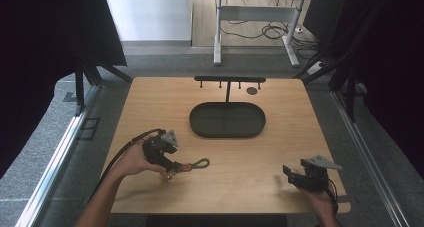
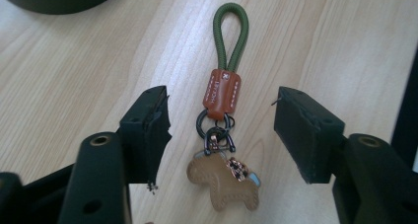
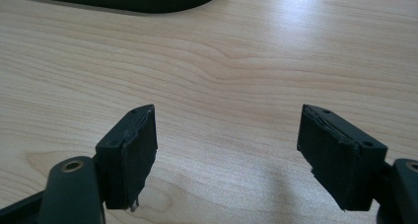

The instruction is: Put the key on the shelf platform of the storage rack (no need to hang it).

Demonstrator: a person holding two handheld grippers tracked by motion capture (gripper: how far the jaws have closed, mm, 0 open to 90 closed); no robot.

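Wooden table (image 1: 250, 157) fills the frame's centre; we see a dark oval tray (image 1: 227, 119) at its middle. Our left gripper (image 2: 222, 128), lower left, is nearer the keychain (image 2: 224, 120): its fingers (image 2: 148, 130) gape wide, straddling it untouched, long axis running up-frame. Our right gripper (image 3: 226, 155), lower right, gapes empty.

On the wooden table (image 1: 150, 112), the left gripper (image 1: 172, 168) sits at a keychain (image 1: 192, 165); a dark oval tray (image 1: 227, 120) lies beyond.
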